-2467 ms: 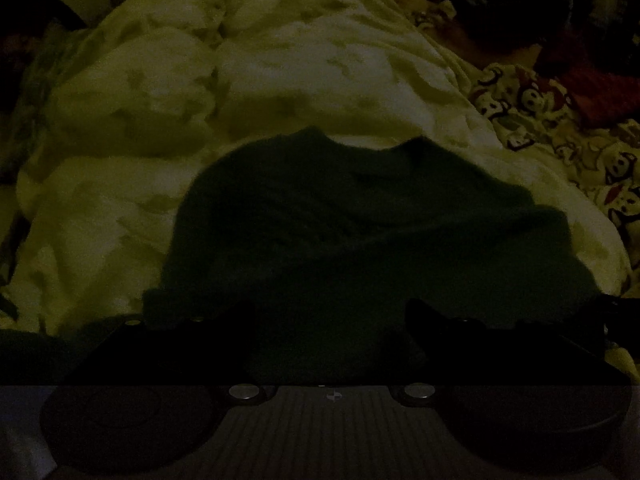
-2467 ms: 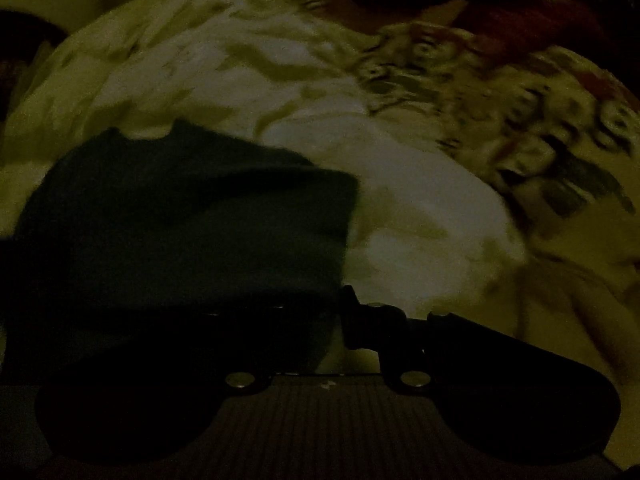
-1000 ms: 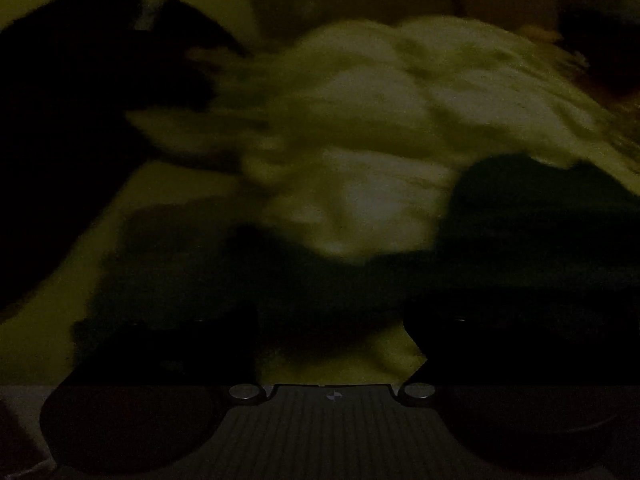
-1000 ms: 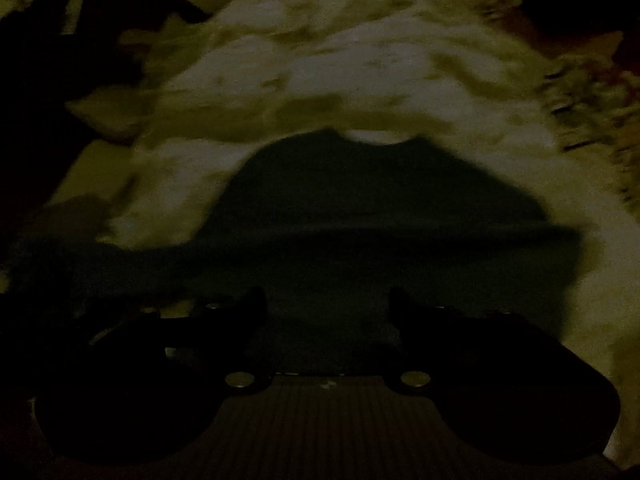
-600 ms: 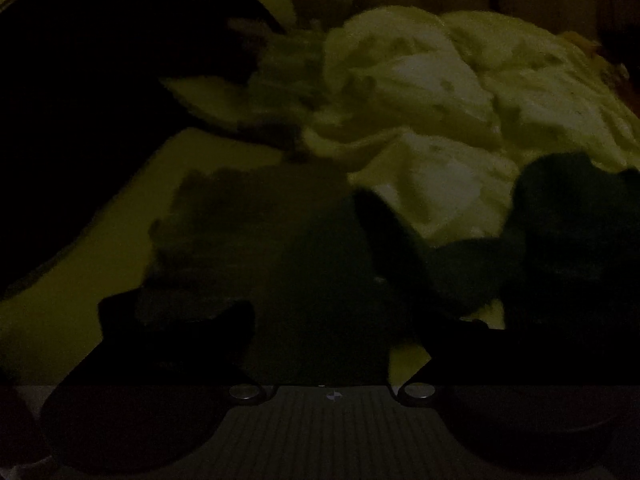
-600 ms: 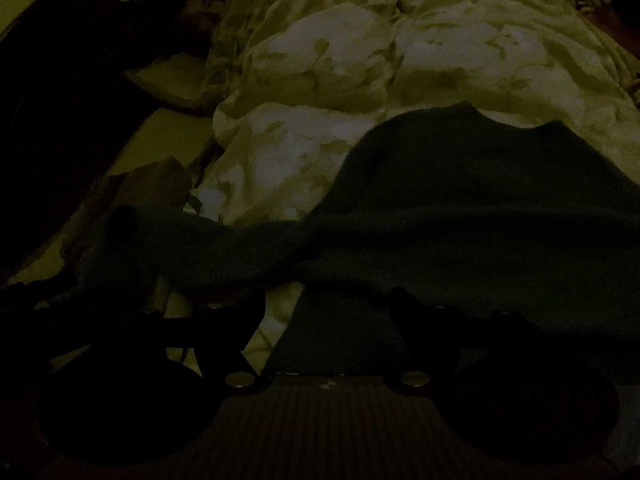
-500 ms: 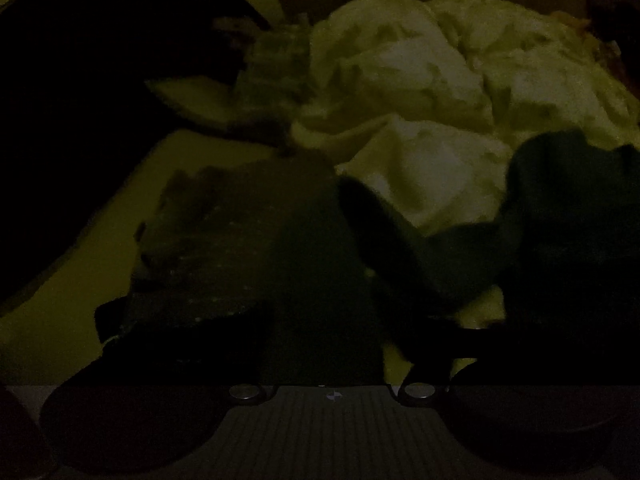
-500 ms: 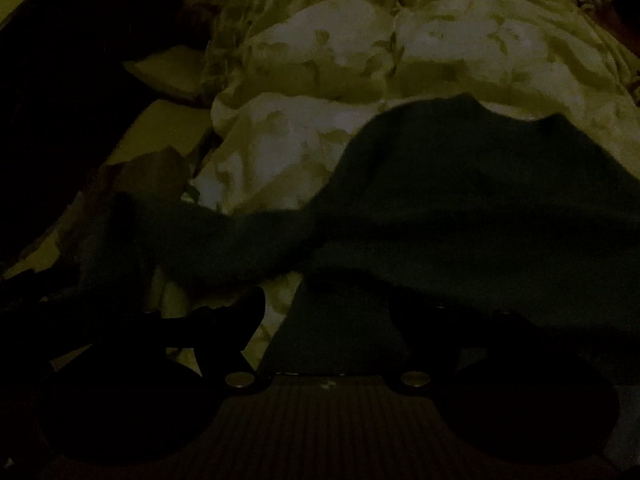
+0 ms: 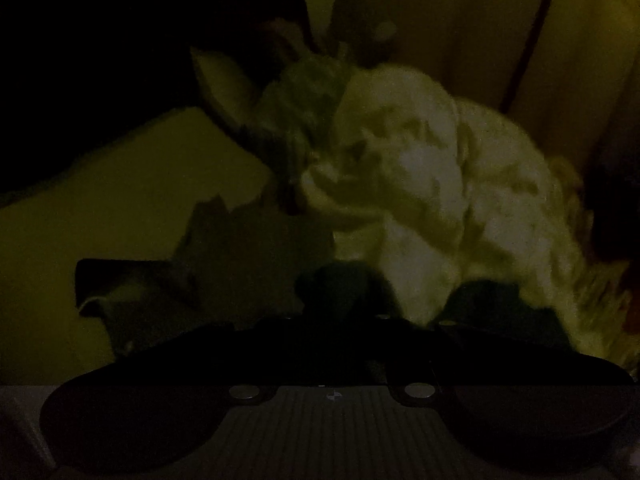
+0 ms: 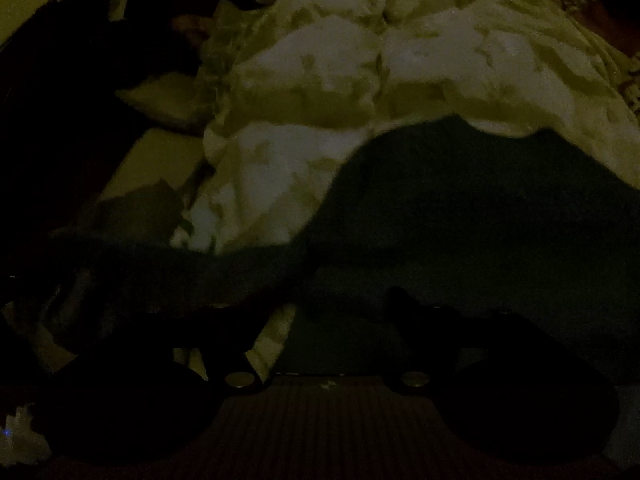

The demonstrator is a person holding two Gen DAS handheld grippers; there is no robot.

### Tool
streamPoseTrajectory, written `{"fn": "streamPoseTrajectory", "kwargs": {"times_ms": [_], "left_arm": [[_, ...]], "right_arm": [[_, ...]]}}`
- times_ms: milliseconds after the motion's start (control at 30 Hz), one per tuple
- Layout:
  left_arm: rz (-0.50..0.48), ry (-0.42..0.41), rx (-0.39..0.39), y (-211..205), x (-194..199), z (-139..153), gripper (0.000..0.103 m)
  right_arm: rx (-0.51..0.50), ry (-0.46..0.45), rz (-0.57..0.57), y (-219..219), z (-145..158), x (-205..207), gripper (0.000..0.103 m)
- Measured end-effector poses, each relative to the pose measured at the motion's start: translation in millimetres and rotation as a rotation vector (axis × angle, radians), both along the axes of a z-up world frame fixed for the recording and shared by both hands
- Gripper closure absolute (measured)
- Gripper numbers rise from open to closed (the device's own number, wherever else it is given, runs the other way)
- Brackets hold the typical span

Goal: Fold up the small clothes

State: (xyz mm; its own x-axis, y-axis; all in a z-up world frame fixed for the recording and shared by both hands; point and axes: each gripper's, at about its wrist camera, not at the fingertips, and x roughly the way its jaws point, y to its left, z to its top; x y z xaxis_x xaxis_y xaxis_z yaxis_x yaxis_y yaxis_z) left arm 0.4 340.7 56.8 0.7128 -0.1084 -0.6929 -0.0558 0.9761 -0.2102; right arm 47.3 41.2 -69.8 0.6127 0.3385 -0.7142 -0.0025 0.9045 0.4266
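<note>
Right wrist view gives me the dark green top (image 10: 480, 220) spread over the white patterned duvet (image 10: 400, 60), one sleeve trailing off to the left. My right gripper (image 10: 324, 312) has its fingers spread above the hem. On the left wrist view, my left gripper (image 9: 344, 300) looks pressed together on a bunch of dark cloth, though it's too dim to be sure. A grey garment (image 9: 240, 248) lies beside it on the yellow sheet (image 9: 120, 200).
</note>
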Motion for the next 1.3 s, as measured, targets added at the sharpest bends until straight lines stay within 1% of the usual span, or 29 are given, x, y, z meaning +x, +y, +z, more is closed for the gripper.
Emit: {"fn": "streamPoseTrajectory", "kwargs": {"times_ms": [33, 67, 100, 133, 167, 267, 400, 467, 633, 700, 733, 800, 833, 900, 967, 1000, 1033, 1100, 1133, 1200, 1233, 1267, 1300], "left_arm": [[0.009, -0.008, -0.013, 5, 1, 6, 0.021], [0.014, -0.016, -0.017, 8, 2, 11, 0.021], [0.014, -0.023, -0.013, 10, 3, 16, 0.021], [0.012, -0.030, -0.015, 10, 3, 21, 0.021], [0.007, -0.037, -0.019, 11, 4, 25, 0.021], [0.006, -0.042, -0.031, 12, 0, 28, 0.021], [0.014, -0.026, -0.055, 17, 1, 23, 0.021], [0.012, -0.012, -0.066, 19, 3, 19, 0.021], [-0.004, 0.035, -0.099, 15, 2, 5, 0.021], [-0.017, 0.057, -0.100, 10, -2, -1, 0.021], [-0.023, 0.063, -0.097, 8, -4, -3, 0.021], [-0.020, 0.077, -0.081, 8, -10, -6, 0.021], [-0.016, 0.085, -0.076, 9, -12, -9, 0.021], [-0.006, 0.117, -0.088, 13, -15, -16, 0.020], [-0.004, 0.164, -0.112, 16, -15, -25, 0.020], [0.000, 0.182, -0.123, 16, -16, -29, 0.020], [-0.006, 0.190, -0.131, 15, -16, -31, 0.020], [-0.030, 0.188, -0.142, 7, -18, -31, 0.020], [-0.041, 0.187, -0.147, 3, -19, -30, 0.020], [-0.068, 0.194, -0.177, -8, -19, -30, 0.020], [-0.075, 0.197, -0.199, -13, -20, -31, 0.020], [-0.084, 0.203, -0.226, -18, -20, -33, 0.020], [-0.095, 0.211, -0.257, -25, -20, -35, 0.020]], "right_arm": [[-0.015, -0.006, 0.024, 2, 2, 7, 0.044], [-0.039, -0.014, 0.049, 6, 2, 14, 0.054], [-0.073, -0.026, 0.074, 11, 3, 20, 0.062], [-0.117, -0.040, 0.100, 18, 3, 27, 0.077], [-0.150, -0.047, 0.114, 23, 2, 33, 0.083], [-0.201, -0.058, 0.132, 32, -1, 49, 0.083], [-0.226, -0.004, 0.196, 45, -19, 72, 0.083], [-0.274, 0.035, 0.213, 56, -34, 86, 0.083], [-0.331, 0.005, 0.216, 74, -65, 116, 0.082], [-0.328, 0.025, 0.194, 75, -76, 130, 0.084], [-0.317, 0.020, 0.176, 73, -78, 134, 0.085], [-0.280, -0.024, 0.148, 66, -74, 135, 0.085], [-0.245, -0.048, 0.127, 60, -70, 132, 0.085], [-0.132, -0.081, 0.032, 39, -63, 125, 0.085], [-0.080, -0.072, -0.036, 23, -66, 133, 0.083], [-0.083, -0.057, -0.028, 21, -69, 142, 0.084], [-0.098, -0.033, 0.006, 21, -72, 155, 0.084], [-0.137, -0.034, 0.048, 27, -71, 166, 0.084], [-0.146, -0.041, 0.055, 28, -66, 167, 0.084], [-0.112, -0.060, 0.033, 25, -54, 153, 0.080], [-0.081, -0.070, 0.010, 21, -47, 141, 0.065], [-0.055, -0.064, -0.017, 16, -41, 125, 0.043], [-0.031, -0.053, -0.031, 13, -37, 110, 0.037]]}}
